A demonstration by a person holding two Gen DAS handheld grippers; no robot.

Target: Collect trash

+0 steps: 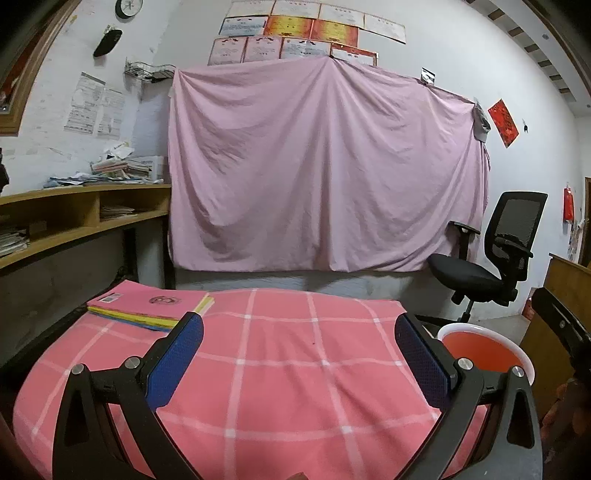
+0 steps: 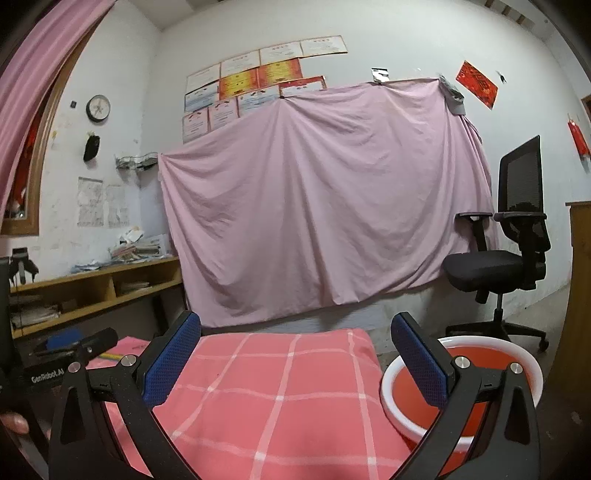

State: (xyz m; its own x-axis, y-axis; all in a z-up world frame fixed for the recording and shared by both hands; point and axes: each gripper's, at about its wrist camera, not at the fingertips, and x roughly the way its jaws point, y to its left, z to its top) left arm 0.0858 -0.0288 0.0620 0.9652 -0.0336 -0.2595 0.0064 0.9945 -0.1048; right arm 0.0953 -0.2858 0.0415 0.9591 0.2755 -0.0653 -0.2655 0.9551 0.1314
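I am in a plain office or study room with whitewashed walls. Rows of framed certificates [image 1: 295, 33] hang above a pink sheet [image 1: 325, 166] pinned across the wall. A round clock [image 2: 98, 107] sits high on the left, over a wooden shelf desk [image 1: 85, 210] stacked with loose papers [image 1: 118, 168]. A black mesh swivel chair [image 2: 513, 240] stands to the right.
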